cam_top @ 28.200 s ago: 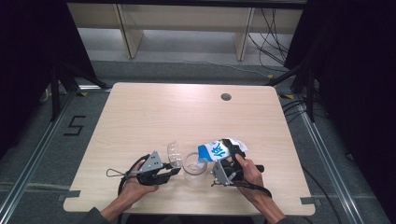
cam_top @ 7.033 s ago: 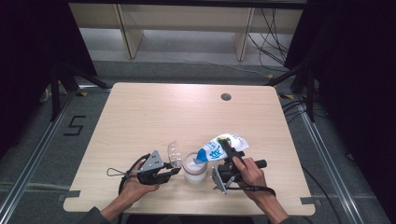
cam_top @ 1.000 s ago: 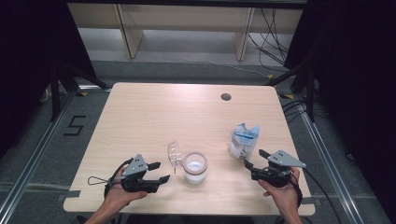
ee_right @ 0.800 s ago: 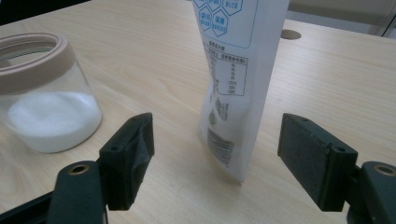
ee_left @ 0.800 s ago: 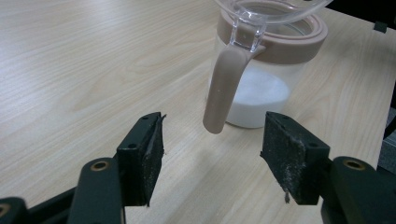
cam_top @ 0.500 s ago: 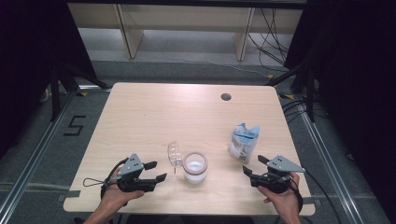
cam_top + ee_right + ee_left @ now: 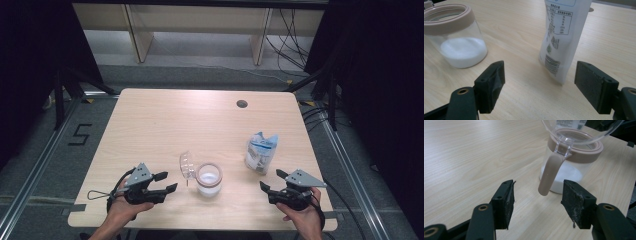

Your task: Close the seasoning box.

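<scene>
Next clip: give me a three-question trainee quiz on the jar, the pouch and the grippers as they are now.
1. True or false: the clear hinged lid of the glass jar with the tan collar is shut.
2. What does the jar hold?
3. The white printed pouch is: A) lying flat, B) standing upright, C) gripped by the right hand-held gripper.

Key: 1. False, it stands open. 2. A white powder, at the bottom. 3. B.
</scene>
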The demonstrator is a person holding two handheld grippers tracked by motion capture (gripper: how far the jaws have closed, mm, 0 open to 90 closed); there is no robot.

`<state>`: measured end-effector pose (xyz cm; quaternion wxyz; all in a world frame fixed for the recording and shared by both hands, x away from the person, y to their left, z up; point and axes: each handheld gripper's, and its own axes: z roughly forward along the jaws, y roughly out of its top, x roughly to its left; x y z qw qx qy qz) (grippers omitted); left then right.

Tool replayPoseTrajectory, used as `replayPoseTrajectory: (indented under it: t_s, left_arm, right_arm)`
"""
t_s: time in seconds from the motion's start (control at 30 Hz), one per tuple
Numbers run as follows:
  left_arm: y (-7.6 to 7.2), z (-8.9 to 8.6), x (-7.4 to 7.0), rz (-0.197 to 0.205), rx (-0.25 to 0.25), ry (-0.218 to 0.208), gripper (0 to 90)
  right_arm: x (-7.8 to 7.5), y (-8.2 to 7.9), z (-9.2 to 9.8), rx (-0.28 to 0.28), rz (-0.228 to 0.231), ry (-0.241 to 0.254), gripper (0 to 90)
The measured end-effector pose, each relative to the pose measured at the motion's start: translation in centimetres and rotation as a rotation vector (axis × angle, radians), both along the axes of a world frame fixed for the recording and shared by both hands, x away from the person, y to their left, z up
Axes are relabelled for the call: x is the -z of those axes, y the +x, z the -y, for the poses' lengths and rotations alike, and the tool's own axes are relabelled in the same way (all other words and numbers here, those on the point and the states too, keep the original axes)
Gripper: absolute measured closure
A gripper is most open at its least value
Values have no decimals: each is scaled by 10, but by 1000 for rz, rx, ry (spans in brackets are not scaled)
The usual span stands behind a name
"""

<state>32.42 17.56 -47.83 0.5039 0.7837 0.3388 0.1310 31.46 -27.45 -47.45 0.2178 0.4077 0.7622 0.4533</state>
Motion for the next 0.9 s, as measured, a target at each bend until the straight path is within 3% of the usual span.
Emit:
replayPoseTrajectory:
  t_s: [0.17,0.2,0.23,0.27,0.33,0.37,0.4,0.53,0.57,0.6,0.9]
  left_arm:
    - [-2,-1,-1,1,-6,-10,437]
    - [-2,-2,-1,2,3,-12,440]
    - [-3,-2,-2,4,-2,-12,457]
    - [-4,-2,-3,7,2,-18,476]
    - [-5,-2,-5,22,11,-25,527]
    - [-5,-1,-6,33,13,-36,554]
    - [-6,-1,-8,42,22,-39,601]
    - [-7,1,-13,63,43,-54,724]
    - [-7,2,-14,84,36,-47,757]
    - [-7,2,-15,88,36,-43,803]
    - [-1,5,-21,79,5,-64,889]
  right_arm:
    - [-2,-2,-1,16,-12,19,255]
    - [-2,-1,-1,12,8,-4,255]
    - [-3,-3,-2,15,-7,16,256]
    - [-3,-2,-2,-8,0,1,256]
    - [-4,-3,-4,7,4,-4,256]
    - [-3,-5,-6,15,-18,18,257]
    - [-2,-2,-4,-9,1,-6,258]
    - [-3,-1,-4,-9,18,-14,261]
    - [-3,-4,-5,16,-16,9,262]
    - [-2,-4,-5,13,-8,19,262]
    - [-3,-5,-3,-10,3,-18,273]
